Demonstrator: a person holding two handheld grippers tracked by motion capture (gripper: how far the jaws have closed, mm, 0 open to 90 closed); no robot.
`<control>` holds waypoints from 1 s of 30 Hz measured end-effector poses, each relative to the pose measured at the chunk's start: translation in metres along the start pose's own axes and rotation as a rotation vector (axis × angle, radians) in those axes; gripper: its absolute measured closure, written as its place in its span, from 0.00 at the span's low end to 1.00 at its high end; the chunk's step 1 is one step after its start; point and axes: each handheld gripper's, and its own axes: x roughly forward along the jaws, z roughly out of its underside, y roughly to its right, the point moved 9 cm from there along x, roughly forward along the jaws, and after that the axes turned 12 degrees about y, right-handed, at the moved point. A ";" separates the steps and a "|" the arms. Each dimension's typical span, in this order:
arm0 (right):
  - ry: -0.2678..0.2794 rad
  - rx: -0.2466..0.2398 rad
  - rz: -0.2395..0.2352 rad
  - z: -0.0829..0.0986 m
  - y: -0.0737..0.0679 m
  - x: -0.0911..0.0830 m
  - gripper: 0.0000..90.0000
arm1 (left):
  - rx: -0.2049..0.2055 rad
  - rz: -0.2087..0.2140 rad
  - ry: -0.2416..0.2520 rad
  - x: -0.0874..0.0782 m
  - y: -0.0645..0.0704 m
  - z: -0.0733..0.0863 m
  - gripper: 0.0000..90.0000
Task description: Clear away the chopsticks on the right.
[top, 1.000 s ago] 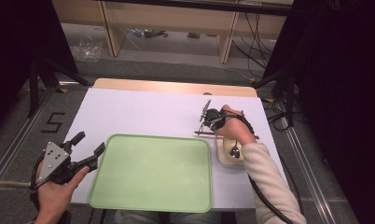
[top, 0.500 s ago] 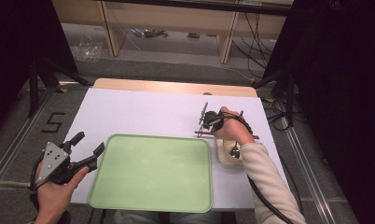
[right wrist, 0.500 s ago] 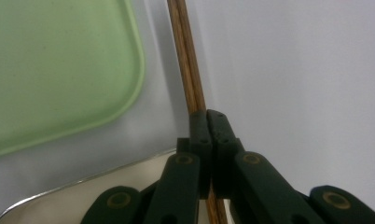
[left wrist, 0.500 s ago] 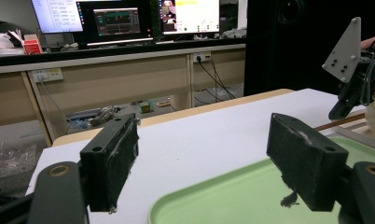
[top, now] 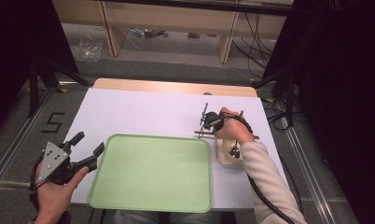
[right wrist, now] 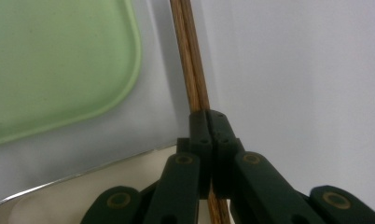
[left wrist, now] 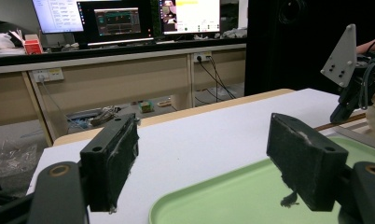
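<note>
Two wooden chopsticks (right wrist: 191,70) are sitting clenched between the jaws of your right gripper (top: 205,122), which you are holding near the table's right side, just past the far right corner of the green tray (top: 150,172). In the right gripper view the sticks are running side by side away from the jaws, lying along the white tabletop (top: 143,112) in the narrow strip between the tray's rounded corner and open table. That strip is giving you little room on the tray side, while the far side of the sticks is facing bare white surface. Under your right wrist a pale dish (top: 225,156) is sitting just beside the tray's right edge, with a spoon (top: 234,150) lying in it; its metal rim is showing at the bottom of the right gripper view, directly below the jaws.

Your left gripper (top: 85,151) is hovering at the table's near left corner with its jaws spread wide and nothing between them. One jaw is hanging close to the tray's left rim, the other is hanging over bare table. Beyond the tray, the whole far half of the tabletop is lying open up to the wooden far edge (top: 176,87), well apart from both grippers.
</note>
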 end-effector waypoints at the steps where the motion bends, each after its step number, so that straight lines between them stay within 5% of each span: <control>1: 0.000 -0.004 0.001 0.000 0.001 0.000 1.00 | 0.000 0.000 -0.001 0.000 0.000 0.000 0.27; 14: -0.008 0.016 -0.027 0.002 -0.003 -0.002 1.00 | 0.003 -0.007 0.006 -0.001 -0.001 -0.001 0.28; 19: 0.004 -0.014 -0.004 0.002 0.004 -0.001 1.00 | 0.003 -0.007 0.007 -0.001 -0.001 -0.001 0.28; 24: 0.000 0.020 0.003 0.001 0.002 -0.001 1.00 | 0.002 -0.006 0.007 -0.001 -0.001 -0.001 0.28; 30: -0.002 -0.007 -0.010 0.003 0.003 0.001 1.00 | 0.001 -0.007 0.006 -0.001 -0.001 -0.001 0.28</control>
